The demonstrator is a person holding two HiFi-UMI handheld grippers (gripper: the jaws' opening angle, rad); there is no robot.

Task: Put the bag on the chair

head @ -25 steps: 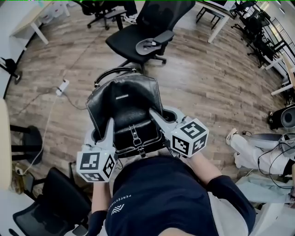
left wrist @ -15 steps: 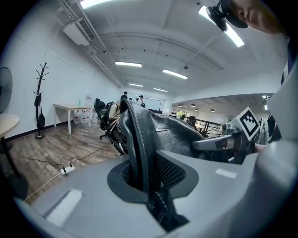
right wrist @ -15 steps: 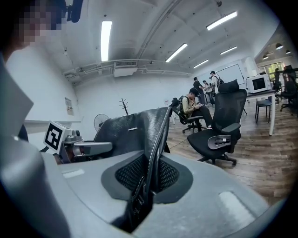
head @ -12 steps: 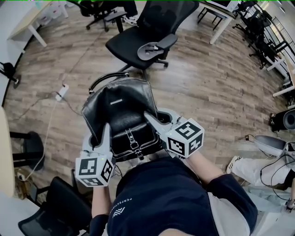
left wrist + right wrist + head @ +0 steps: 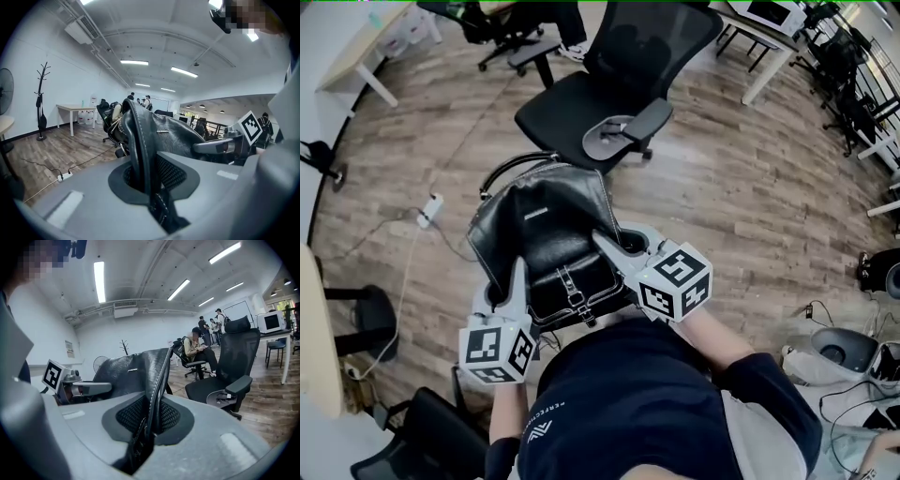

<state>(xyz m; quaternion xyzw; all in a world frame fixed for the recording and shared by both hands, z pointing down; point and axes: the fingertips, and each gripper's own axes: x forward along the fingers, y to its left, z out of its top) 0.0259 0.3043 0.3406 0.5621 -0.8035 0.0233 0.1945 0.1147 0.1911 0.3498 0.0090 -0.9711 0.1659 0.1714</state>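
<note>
A black leather bag (image 5: 546, 230) with a metal buckle hangs in the air in front of me, held by its two sides. My left gripper (image 5: 518, 272) is shut on the bag's left edge, and the stitched seam (image 5: 140, 154) runs between its jaws. My right gripper (image 5: 602, 240) is shut on the right edge (image 5: 154, 394) in the same way. A black mesh office chair (image 5: 600, 94) with armrests stands just beyond the bag, its seat bare. In the right gripper view the chair (image 5: 225, 385) is ahead to the right.
On the wooden floor to the left lies a white power strip (image 5: 429, 208) with its cable. More office chairs (image 5: 502, 19) and white desks (image 5: 769, 23) stand at the back, another black chair (image 5: 422, 441) at my lower left. People (image 5: 199, 350) sit farther off.
Both grippers have carried the bag forward, and the black chair now lies closer to the bag. The grip on both edges is unchanged.
</note>
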